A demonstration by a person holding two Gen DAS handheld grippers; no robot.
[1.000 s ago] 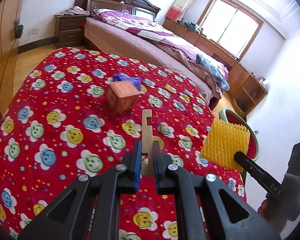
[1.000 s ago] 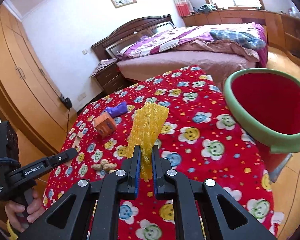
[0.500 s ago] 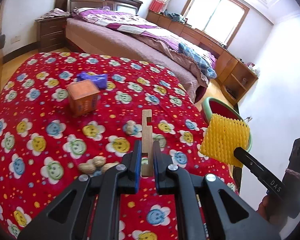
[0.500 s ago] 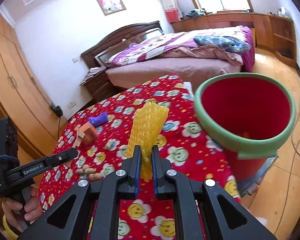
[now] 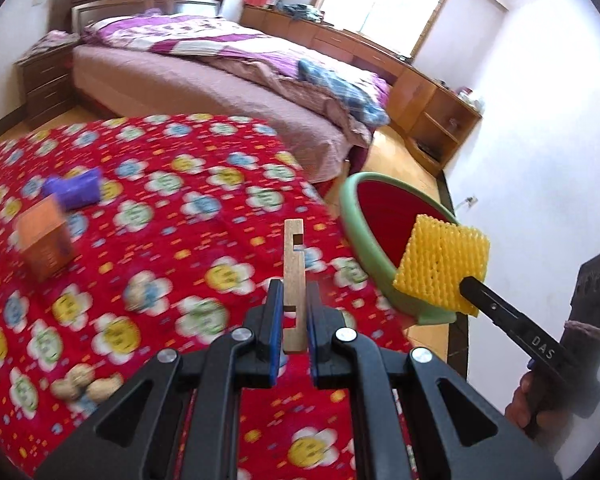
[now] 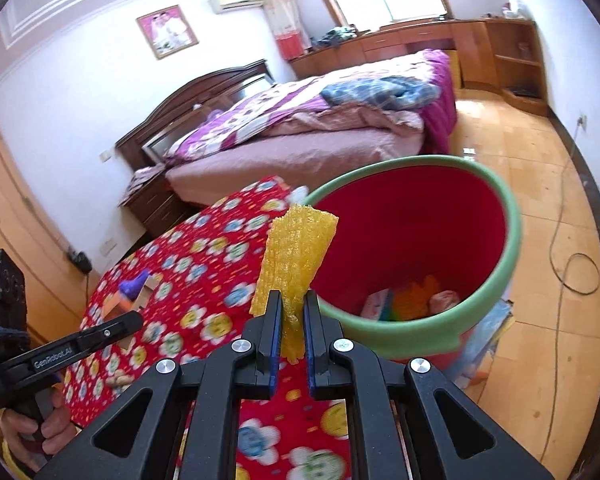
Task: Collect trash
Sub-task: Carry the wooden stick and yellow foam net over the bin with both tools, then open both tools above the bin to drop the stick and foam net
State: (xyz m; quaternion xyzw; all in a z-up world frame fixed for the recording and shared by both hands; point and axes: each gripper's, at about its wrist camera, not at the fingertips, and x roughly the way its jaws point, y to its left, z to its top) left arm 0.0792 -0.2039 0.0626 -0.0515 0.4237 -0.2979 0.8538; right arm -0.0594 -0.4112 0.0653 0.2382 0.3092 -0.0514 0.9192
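— What are we carrying?
— A notched wooden strip, upright and clamped at its lower end, and a yellow foam net, pinched at its base.
— And the bin?
— Our red bin with a green rim stands beside the flowered table, some wrappers at its bottom.

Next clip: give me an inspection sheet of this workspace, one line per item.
Surface: table under a red flowered cloth.
Job's things: wood piece and yellow foam net, both held; red bin beside the table, trash inside.
Clutter: orange box, purple wrapper, peanuts on the cloth.
Grippers: left gripper shut on wood piece; right gripper shut on foam net.
Cables: cord on the floor.
Surroundings: bed, shelving, framed picture.
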